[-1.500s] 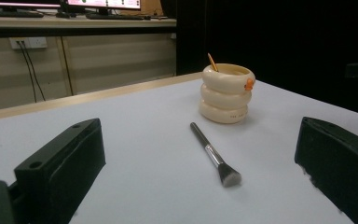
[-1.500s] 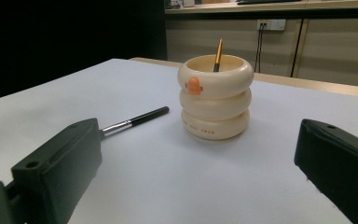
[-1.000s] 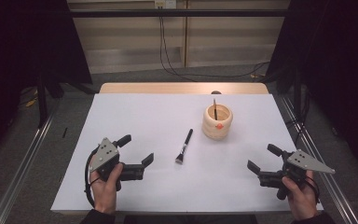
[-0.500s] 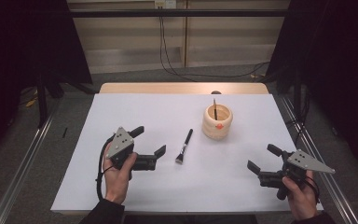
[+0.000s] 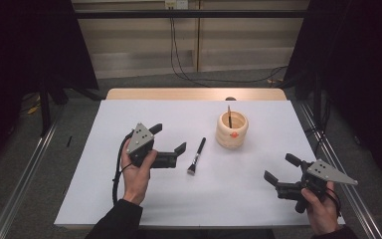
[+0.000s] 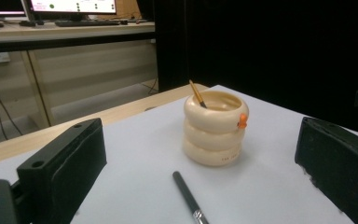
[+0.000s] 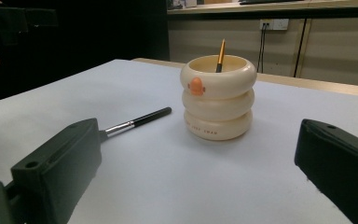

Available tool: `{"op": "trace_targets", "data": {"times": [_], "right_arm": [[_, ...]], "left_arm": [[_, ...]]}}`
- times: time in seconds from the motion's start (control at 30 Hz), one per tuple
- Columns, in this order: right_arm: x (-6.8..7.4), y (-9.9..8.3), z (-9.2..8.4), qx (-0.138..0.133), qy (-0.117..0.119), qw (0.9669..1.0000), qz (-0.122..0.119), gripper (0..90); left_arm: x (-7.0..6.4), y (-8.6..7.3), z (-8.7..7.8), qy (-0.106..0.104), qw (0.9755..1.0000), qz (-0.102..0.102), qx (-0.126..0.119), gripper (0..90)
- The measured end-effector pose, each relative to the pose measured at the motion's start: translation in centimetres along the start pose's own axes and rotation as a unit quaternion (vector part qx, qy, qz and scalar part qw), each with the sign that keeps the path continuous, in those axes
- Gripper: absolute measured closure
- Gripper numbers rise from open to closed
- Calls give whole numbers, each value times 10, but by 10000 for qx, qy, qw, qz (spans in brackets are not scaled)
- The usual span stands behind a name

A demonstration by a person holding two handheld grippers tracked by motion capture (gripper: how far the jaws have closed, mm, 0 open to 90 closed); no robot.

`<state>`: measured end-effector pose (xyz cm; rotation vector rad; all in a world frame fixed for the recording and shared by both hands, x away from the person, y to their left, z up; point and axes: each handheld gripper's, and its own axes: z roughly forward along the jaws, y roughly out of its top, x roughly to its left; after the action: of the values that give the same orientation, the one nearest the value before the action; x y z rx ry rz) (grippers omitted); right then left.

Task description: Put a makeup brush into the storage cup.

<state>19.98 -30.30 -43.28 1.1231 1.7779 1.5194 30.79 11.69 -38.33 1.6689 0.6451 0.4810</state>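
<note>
A cream ribbed holder (image 5: 232,130) (image 6: 213,127) (image 7: 217,95) with a small orange mark stands upright at the table's middle right. A thin brush handle (image 5: 229,114) (image 6: 196,94) (image 7: 220,54) sticks out of it. A black makeup brush (image 5: 196,155) (image 6: 189,198) (image 7: 135,121) lies flat on the white table cover (image 5: 154,199), left of the holder. My left gripper (image 5: 170,142) hovers open just left of that brush, jaws wide apart with nothing between them. My right gripper (image 5: 282,170) is open at the front right, apart from both objects.
A bare wooden strip (image 5: 194,94) runs along the table's far edge. Metal rails (image 5: 27,169) flank both sides. Cables (image 5: 179,55) hang at the back wall. In the left gripper view, a desk with monitors (image 6: 56,18) stands behind.
My left gripper has moved up and to the right, closer to the lying brush, and has tilted. The right gripper and both objects have stayed put.
</note>
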Motion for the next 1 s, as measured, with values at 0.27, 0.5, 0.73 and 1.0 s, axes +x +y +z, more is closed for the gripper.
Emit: {"op": "trace_targets", "data": {"times": [0.27, 0.5, 0.73, 1.0], "right_arm": [[1, 0, 0, -8, 15, 10000, 7, 1], [1, 0, 0, -4, -4, 10000, -3, 1], [1, 0, 0, -9, 9, 10000, -3, 1], [1, 0, 0, -3, 17, 10000, 27, 1]], "left_arm": [[5, 11, 18, 55, 9999, 93, 98, 18], [10, 15, 30, 97, 9999, -15, 120, 18], [11, 22, 46, 65, 9999, 20, 148, 18], [12, 16, 63, 96, 9989, 157, 440, 18]]}}
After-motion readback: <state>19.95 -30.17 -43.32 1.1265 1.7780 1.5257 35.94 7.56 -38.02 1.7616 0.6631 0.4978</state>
